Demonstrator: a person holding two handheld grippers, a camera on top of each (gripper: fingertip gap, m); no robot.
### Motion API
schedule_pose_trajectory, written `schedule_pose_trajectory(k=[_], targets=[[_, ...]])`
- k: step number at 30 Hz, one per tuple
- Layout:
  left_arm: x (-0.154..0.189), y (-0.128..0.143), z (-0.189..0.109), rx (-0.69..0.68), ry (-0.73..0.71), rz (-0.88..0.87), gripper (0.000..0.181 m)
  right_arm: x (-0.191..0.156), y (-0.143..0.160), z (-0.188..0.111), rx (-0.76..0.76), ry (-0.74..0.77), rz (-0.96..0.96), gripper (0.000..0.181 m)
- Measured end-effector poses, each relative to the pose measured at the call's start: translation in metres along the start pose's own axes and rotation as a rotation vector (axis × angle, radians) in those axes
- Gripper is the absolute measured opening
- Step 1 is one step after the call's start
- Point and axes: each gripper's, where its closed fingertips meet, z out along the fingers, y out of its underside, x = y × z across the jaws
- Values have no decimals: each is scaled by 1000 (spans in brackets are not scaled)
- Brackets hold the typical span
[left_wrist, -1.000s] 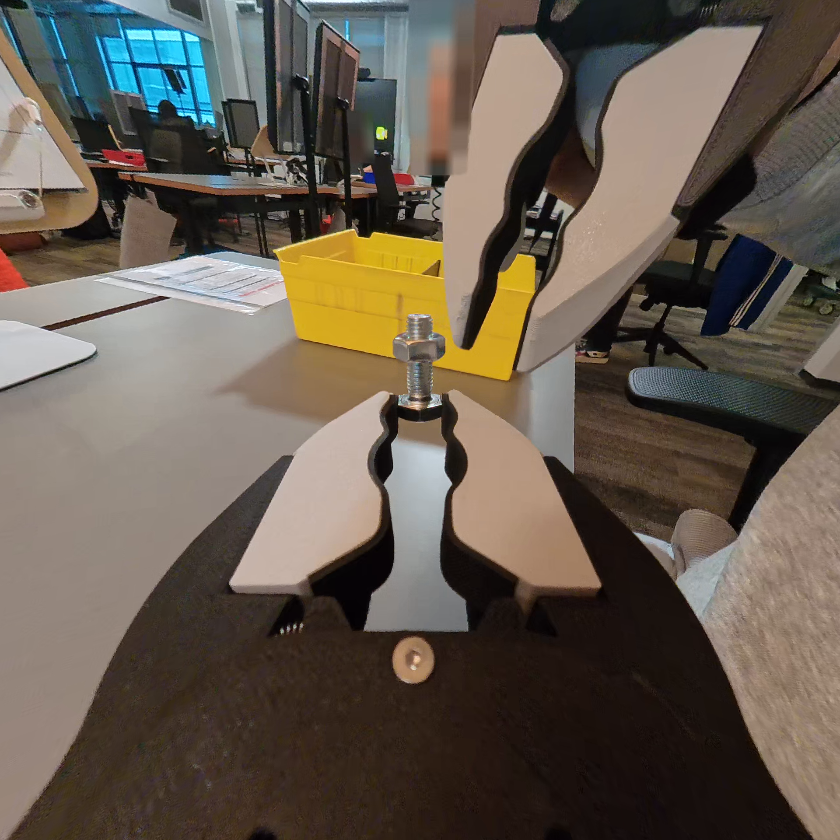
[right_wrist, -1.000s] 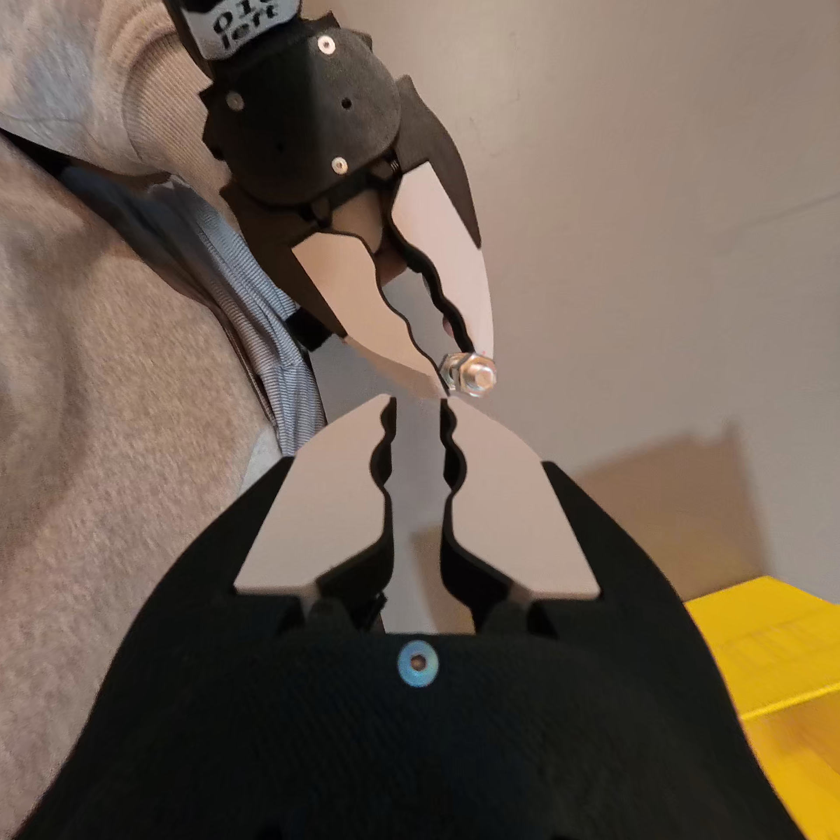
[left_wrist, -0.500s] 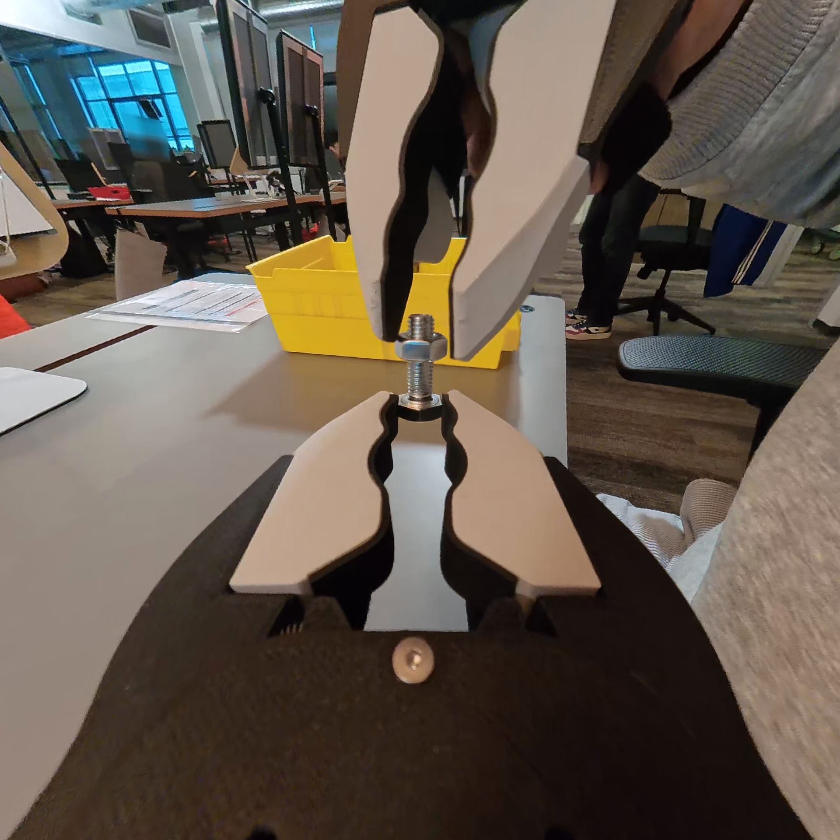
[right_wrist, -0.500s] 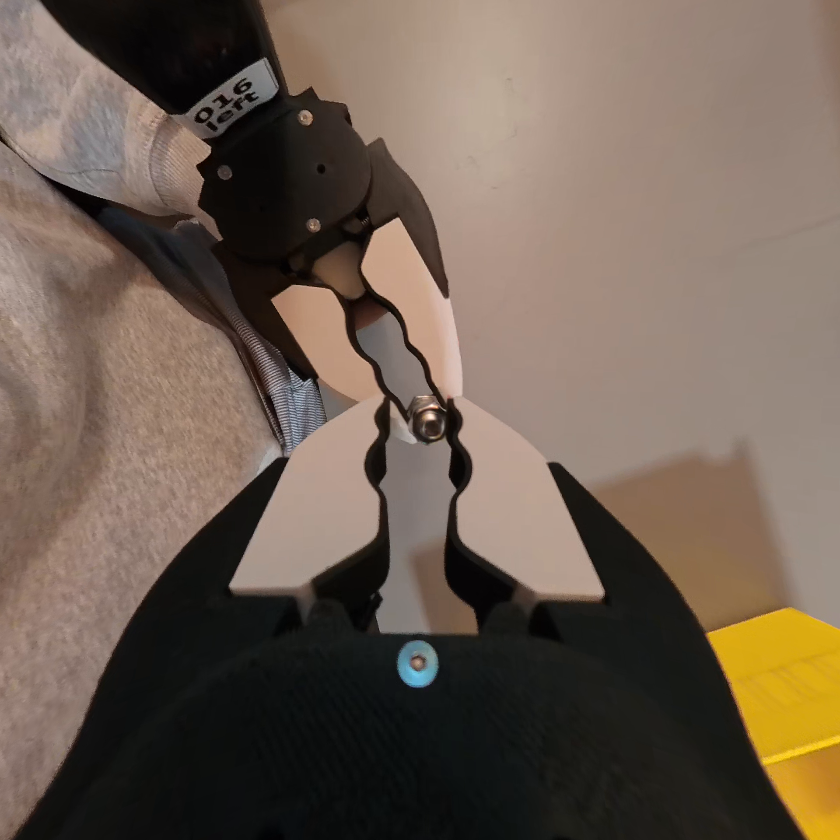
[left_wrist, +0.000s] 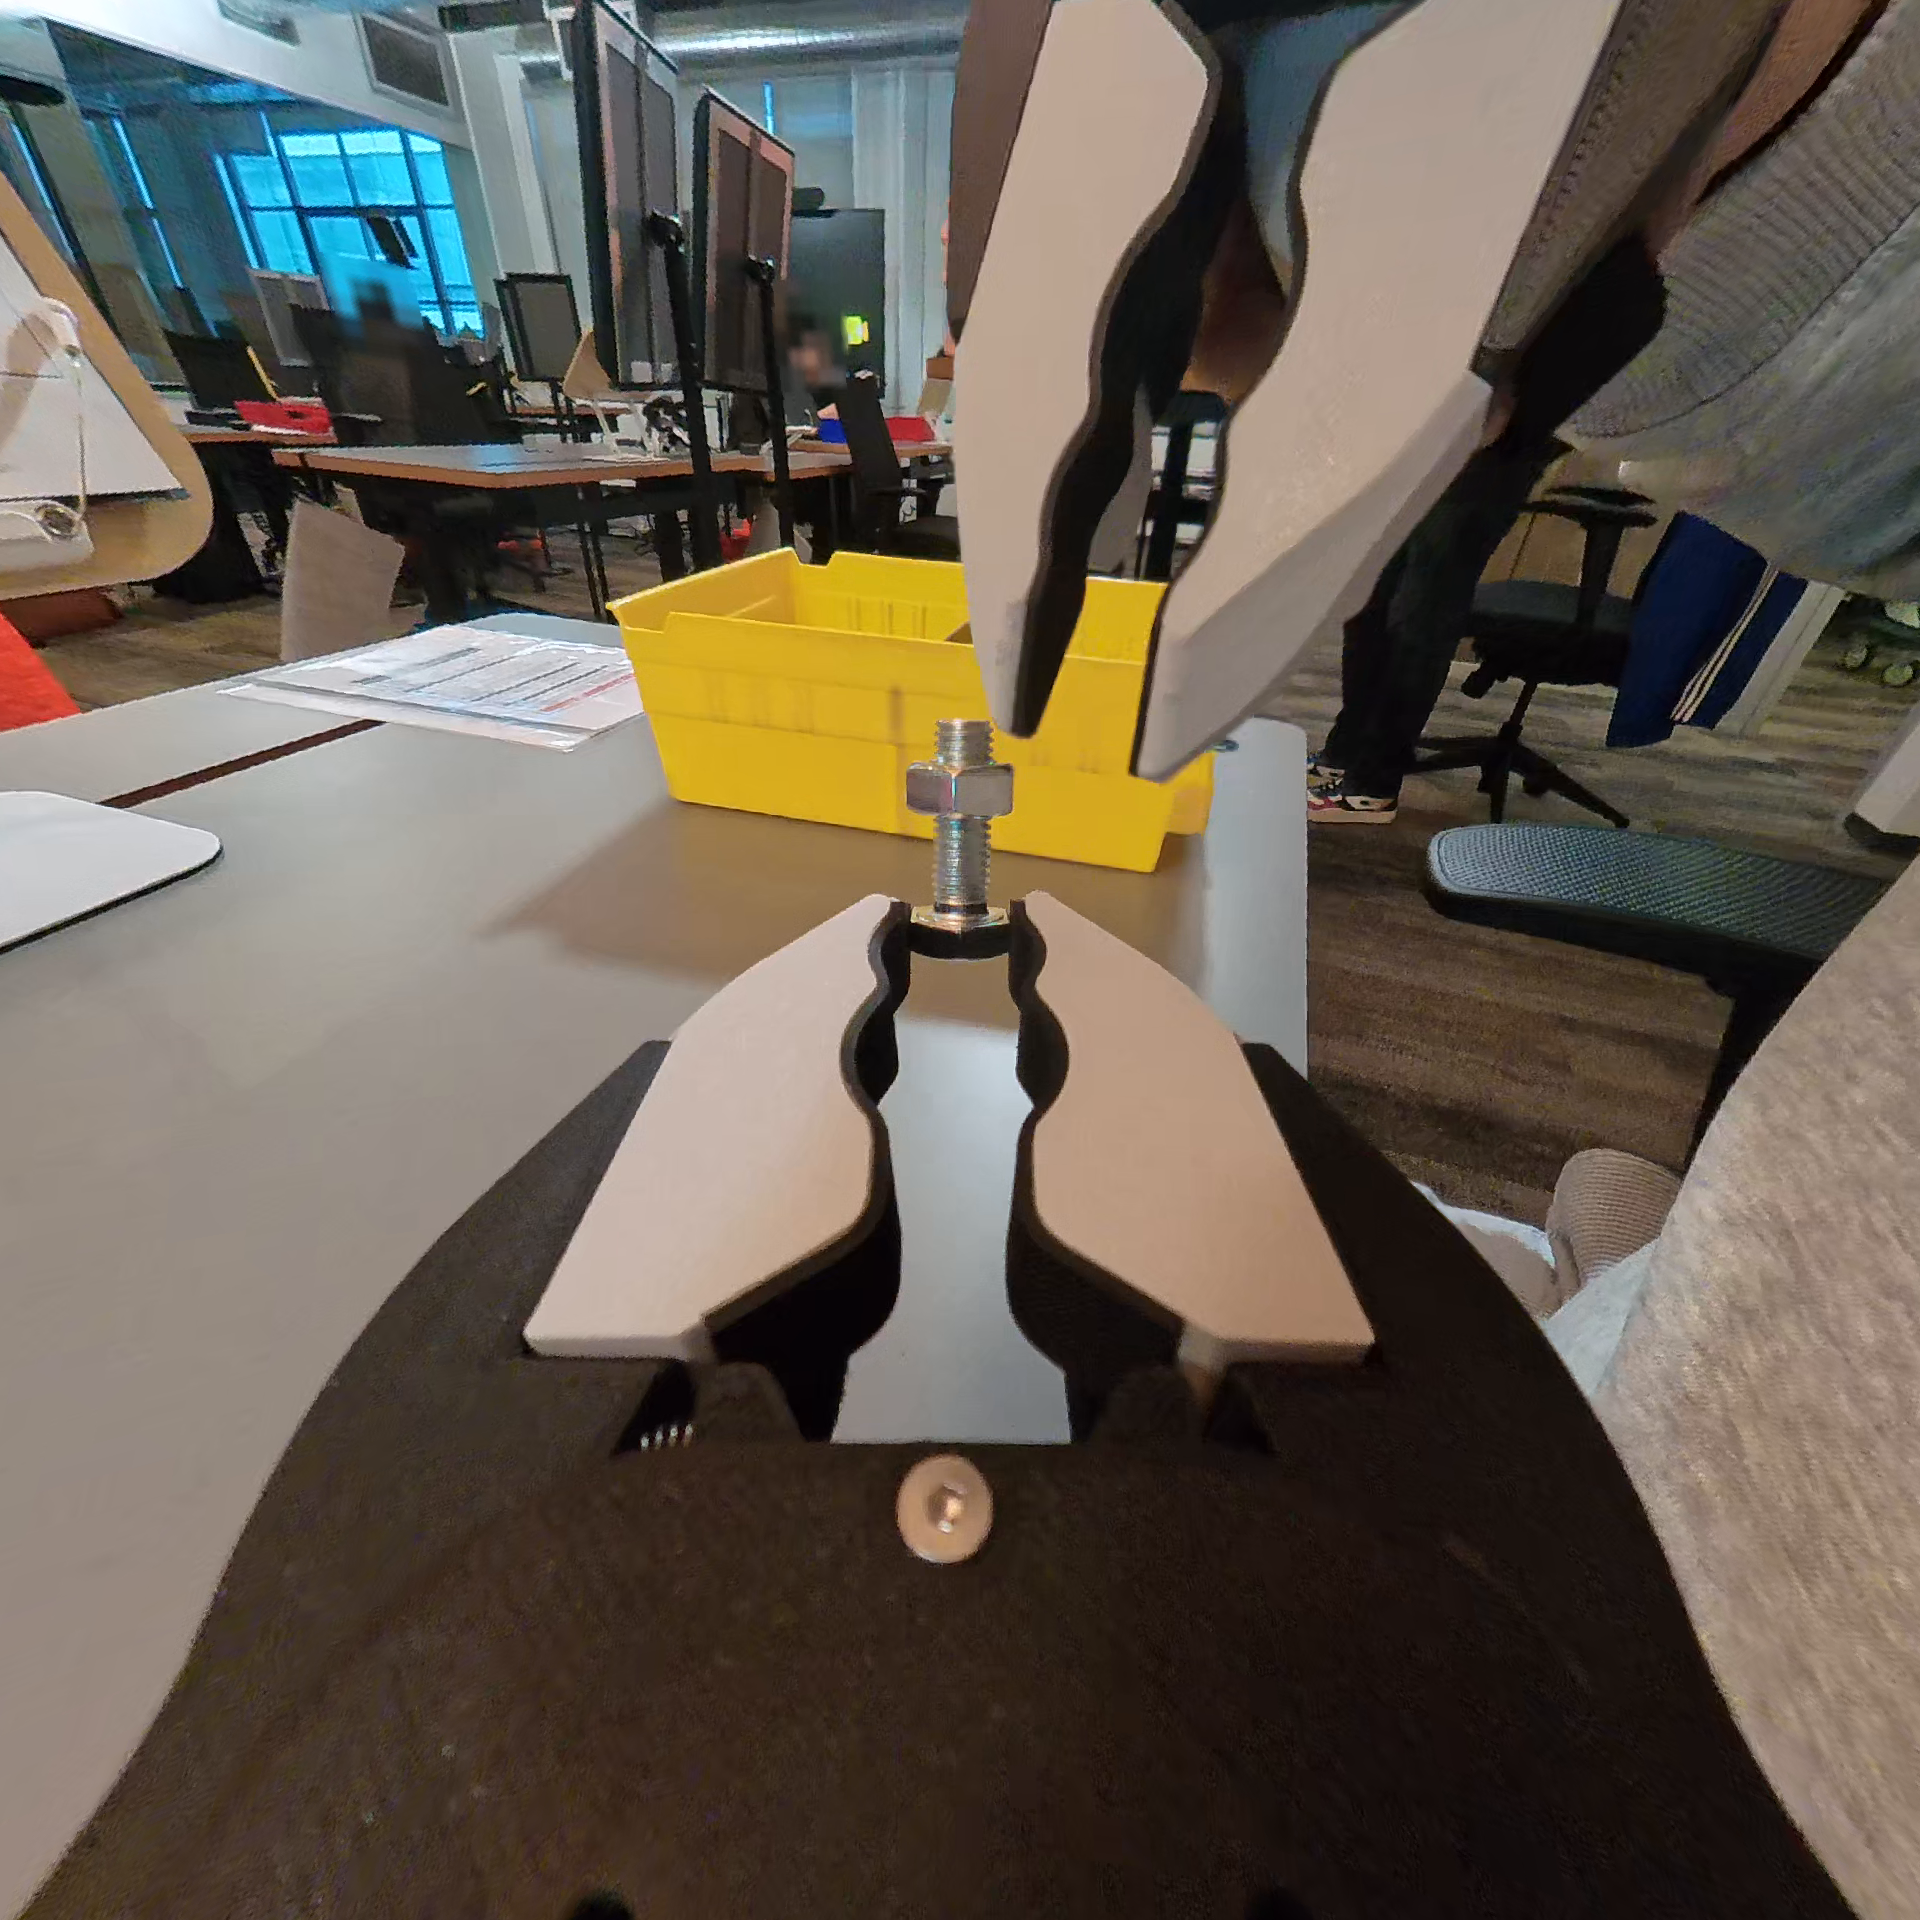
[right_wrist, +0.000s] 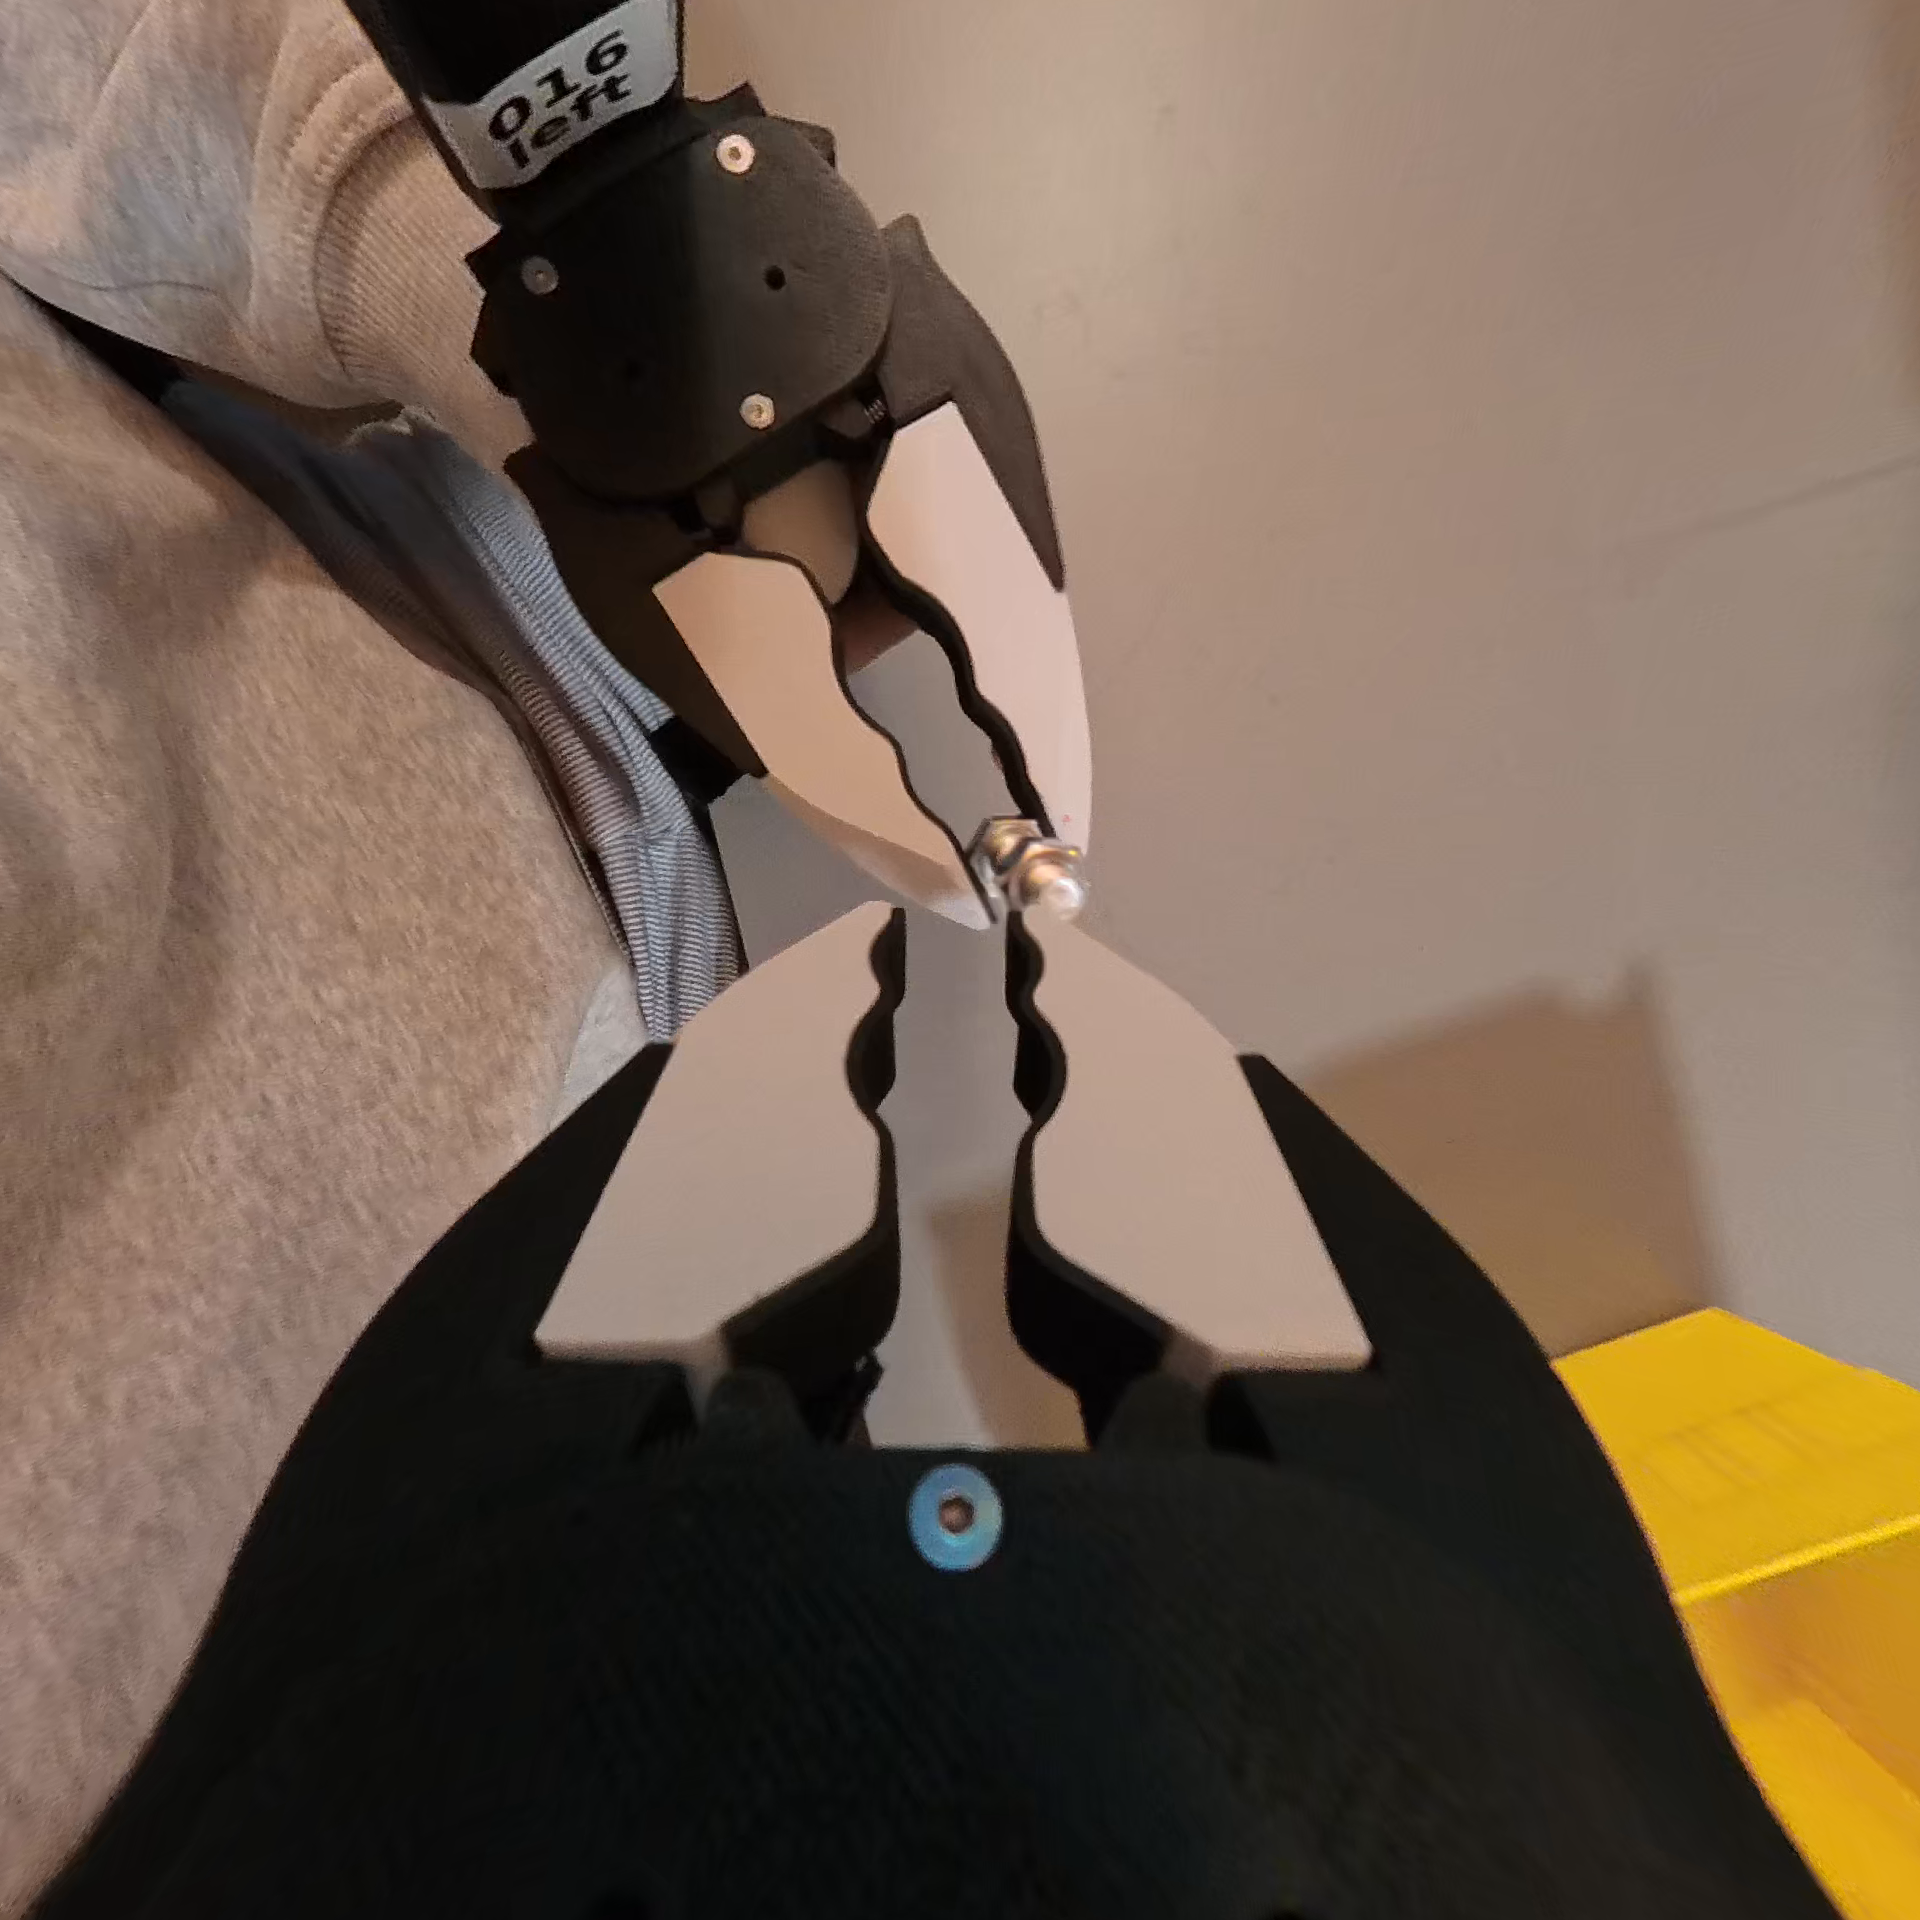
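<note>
Bolt (left_wrist: 958, 831) first: it stands upright, thread end up, its head pinched between the tips of the left gripper (left_wrist: 958, 920), whose pale fingers (left_wrist: 748, 1122) close onto it above the grey table (left_wrist: 312, 1039). A hex nut (left_wrist: 958, 790) sits on the thread near the top, with a few turns of thread showing above it.

Just above and a little to the right of the bolt, the right gripper (left_wrist: 1086, 743) hangs point-down with a clear gap between its fingers, holding nothing; its nearer tip is just beside the top of the thread, and I cannot tell whether it touches. From the right gripper's own camera, its tips (right_wrist: 951, 920) sit just short of the nut (right_wrist: 1006, 854), and the bolt (right_wrist: 1055, 883) pokes out sideways from the left gripper (right_wrist: 1013, 857). Grey sleeves of the person fill the side.

Behind the bolt, a yellow bin (left_wrist: 831, 727) rests near the table's far edge, with a printed sheet (left_wrist: 447, 675) to its left. Beyond are desks, monitors and office chairs.
</note>
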Motion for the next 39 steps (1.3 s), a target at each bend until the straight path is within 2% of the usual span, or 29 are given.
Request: schedule_pose_trajectory(k=[5,11,16,20,24,27,34,39], targets=[[3,-2,0,14,6,18,19,12,2,-4,7,44,32,19],[7,-2,0,14,11,41,19,8,5,6,-12,14,39,24],[8,0,0,11,19,43,19,9,7,9,-51,31,14,18],[8,-2,0,19,42,14,19,9,5,8,-51,40,-41,18],[13,0,0,25,123,-81,19,9,7,9,-75,45,-109,18],[13,-1,0,43,137,-117,19,12,7,8,-81,54,-107,24],[15,-3,0,31,78,27,19,9,1,7,-37,-6,40,29],[12,-4,-1,35,46,59,19,8,5,7,-54,-20,71,23]])
